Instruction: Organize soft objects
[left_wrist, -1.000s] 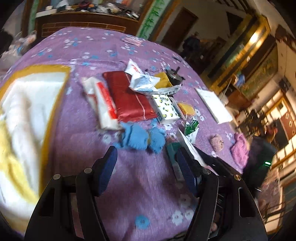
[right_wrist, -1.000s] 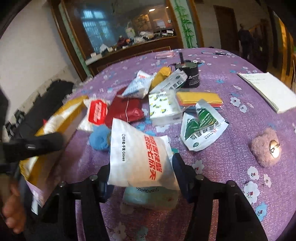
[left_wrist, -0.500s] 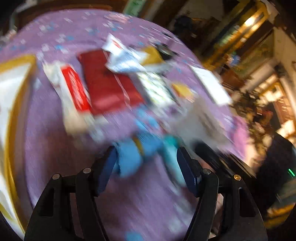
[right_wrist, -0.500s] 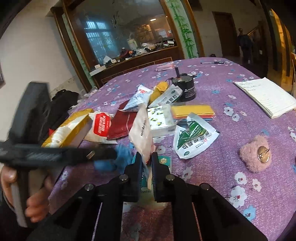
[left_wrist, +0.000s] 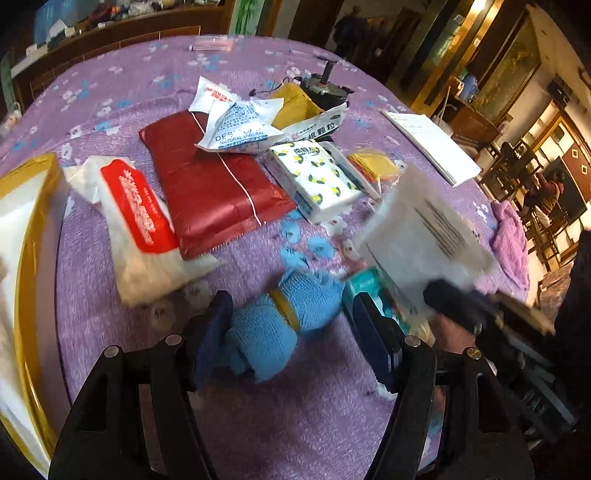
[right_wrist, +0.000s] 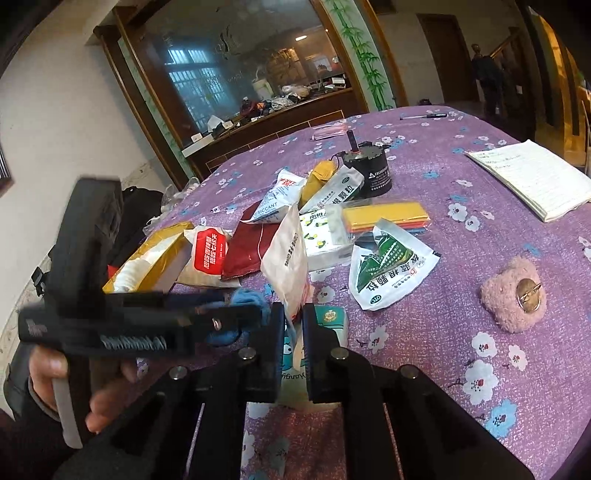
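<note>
Since the earlier frame your right gripper (right_wrist: 293, 325) has clamped the white glove packet (right_wrist: 286, 258), lifted above the tabletop (right_wrist: 424, 350); your left gripper (left_wrist: 291, 328), jaws wide, straddles the blue cloth roll (left_wrist: 284, 325) lying there.

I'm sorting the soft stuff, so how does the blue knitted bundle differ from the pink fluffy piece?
The blue knitted bundle is knitted, with a yellow band around its middle; the pink fluffy piece is fuzzy and carries a round metal disc. The blue one lies between the open left gripper's fingers; the pink one lies apart, untouched. Both rest on the purple tablecloth.
</note>
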